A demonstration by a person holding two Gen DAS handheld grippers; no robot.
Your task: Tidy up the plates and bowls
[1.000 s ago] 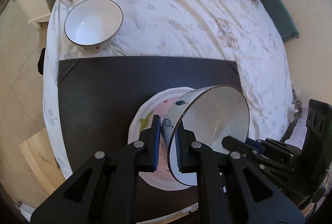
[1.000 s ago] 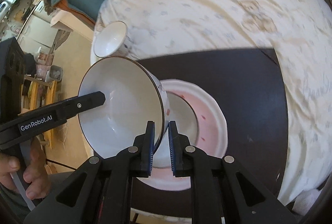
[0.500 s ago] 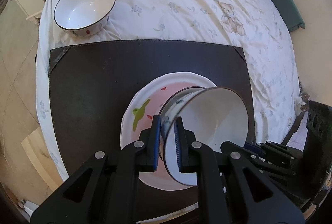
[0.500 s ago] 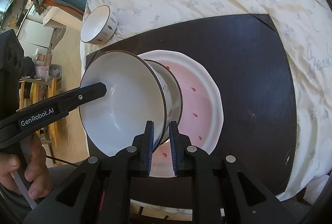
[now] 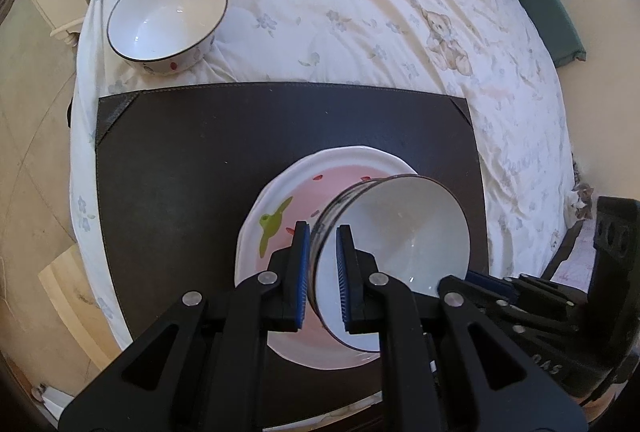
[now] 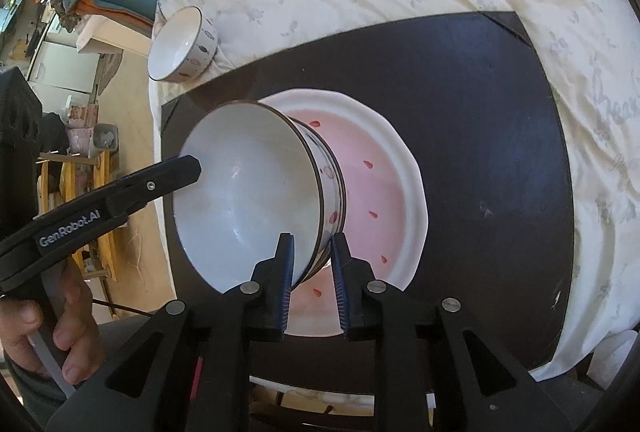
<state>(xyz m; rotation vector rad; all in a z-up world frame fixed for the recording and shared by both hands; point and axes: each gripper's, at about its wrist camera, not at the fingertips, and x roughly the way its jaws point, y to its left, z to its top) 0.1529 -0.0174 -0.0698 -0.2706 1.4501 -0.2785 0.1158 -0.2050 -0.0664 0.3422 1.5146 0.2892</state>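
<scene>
Both hand-held grippers, left [image 5: 323,264] and right [image 6: 311,266], parted astride opposite rims of the stacked bowls [image 6: 256,192] seated on the pink plate [image 6: 384,192]; spare bowl [image 5: 166,20] far-left on bed, nearer left.

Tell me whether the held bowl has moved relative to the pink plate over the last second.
Yes. The held bowl has come down and levelled, now nested in another bowl on the pink plate.

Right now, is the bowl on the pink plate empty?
Empty. The bowl, on the pink plate, shows only bare white inside in both views.
</scene>
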